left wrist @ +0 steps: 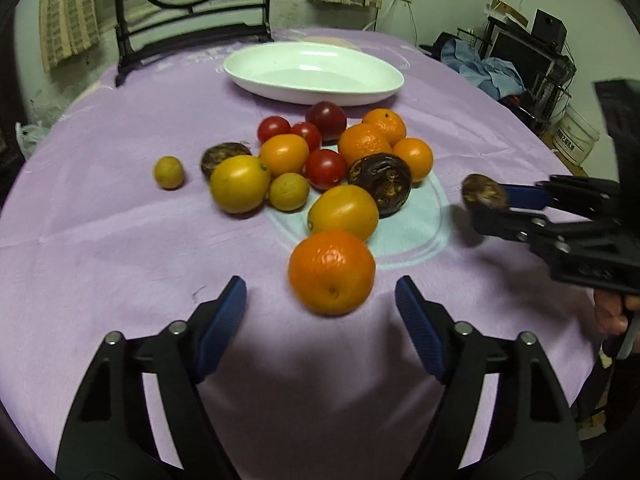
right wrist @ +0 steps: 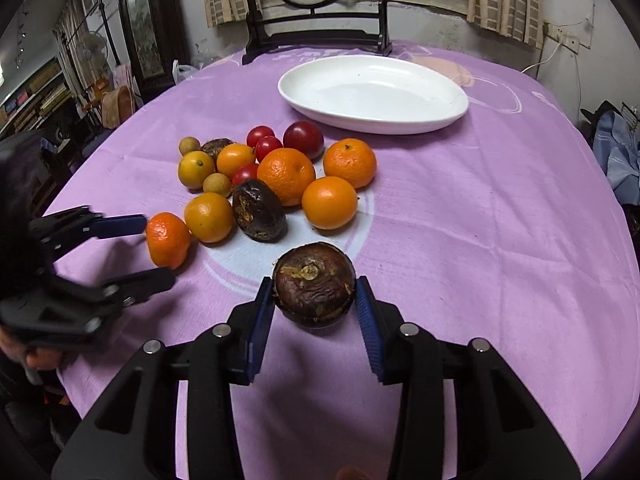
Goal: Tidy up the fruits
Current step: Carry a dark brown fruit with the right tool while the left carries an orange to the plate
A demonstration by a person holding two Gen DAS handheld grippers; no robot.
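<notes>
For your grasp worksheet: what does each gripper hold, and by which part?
Right gripper clamps the dark wrinkled fruit by its sides. Left gripper holds nothing; the orange sits between its open fingers.

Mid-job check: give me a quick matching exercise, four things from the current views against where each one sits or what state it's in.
1. white plate
2. dark wrinkled fruit
3. nearest orange
4. left gripper

A. between the right gripper's blue pads
B. empty, beyond the fruit pile
C. jaws apart, nothing gripped
D. on the cloth just ahead of the left gripper

Pairs: 1-B, 2-A, 3-D, 4-C
</notes>
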